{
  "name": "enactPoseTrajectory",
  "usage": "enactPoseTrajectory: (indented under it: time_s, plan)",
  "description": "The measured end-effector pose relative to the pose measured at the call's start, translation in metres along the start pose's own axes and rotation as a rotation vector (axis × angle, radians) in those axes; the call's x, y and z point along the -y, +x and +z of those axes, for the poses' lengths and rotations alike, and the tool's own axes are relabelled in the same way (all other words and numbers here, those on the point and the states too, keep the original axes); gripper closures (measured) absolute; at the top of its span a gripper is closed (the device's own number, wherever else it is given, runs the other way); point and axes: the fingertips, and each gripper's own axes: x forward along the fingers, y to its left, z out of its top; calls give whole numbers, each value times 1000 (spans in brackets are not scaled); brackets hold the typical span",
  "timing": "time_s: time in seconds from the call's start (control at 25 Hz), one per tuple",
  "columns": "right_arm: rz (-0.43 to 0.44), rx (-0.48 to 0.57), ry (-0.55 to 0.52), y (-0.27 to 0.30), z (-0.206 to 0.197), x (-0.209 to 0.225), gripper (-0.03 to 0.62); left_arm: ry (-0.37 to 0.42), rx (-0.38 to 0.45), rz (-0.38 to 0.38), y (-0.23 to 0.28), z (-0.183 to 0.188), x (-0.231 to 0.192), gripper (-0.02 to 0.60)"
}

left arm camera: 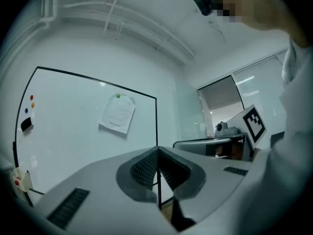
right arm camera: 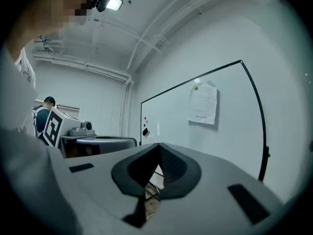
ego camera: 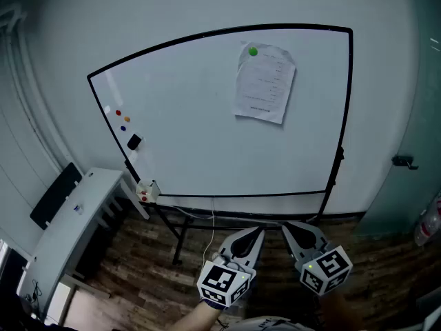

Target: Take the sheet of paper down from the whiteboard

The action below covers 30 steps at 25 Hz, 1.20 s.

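Paper sheet [ego camera: 265, 83] hangs upper right on the whiteboard [ego camera: 193, 116] under a green magnet [ego camera: 253, 51], looks light, floppy and tearable, so I'd pinch a loose lower corner; left tongs [ego camera: 256, 234] and right tongs [ego camera: 288, 227] are both closed, empty, well below.

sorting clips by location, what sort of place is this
Probably an office or meeting room: a standing whiteboard with a sheet of paper under a green magnet, a white desk beside it, wood-look flooring.
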Motion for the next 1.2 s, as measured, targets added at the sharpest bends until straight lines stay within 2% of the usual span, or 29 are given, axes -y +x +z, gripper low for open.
enactPoseTrajectory:
  time_s: [0.52, 0.88, 1.2]
  plan:
    - [35, -2, 10, -12, -6, 13, 580, 1, -16, -6, 21, -9, 15, 568]
    - [6, 86, 31, -38, 24, 50, 580, 104, 5, 81, 39, 14, 5, 568]
    - [3, 117, 50, -40, 29, 76, 580, 179, 32, 130, 53, 31, -7, 568]
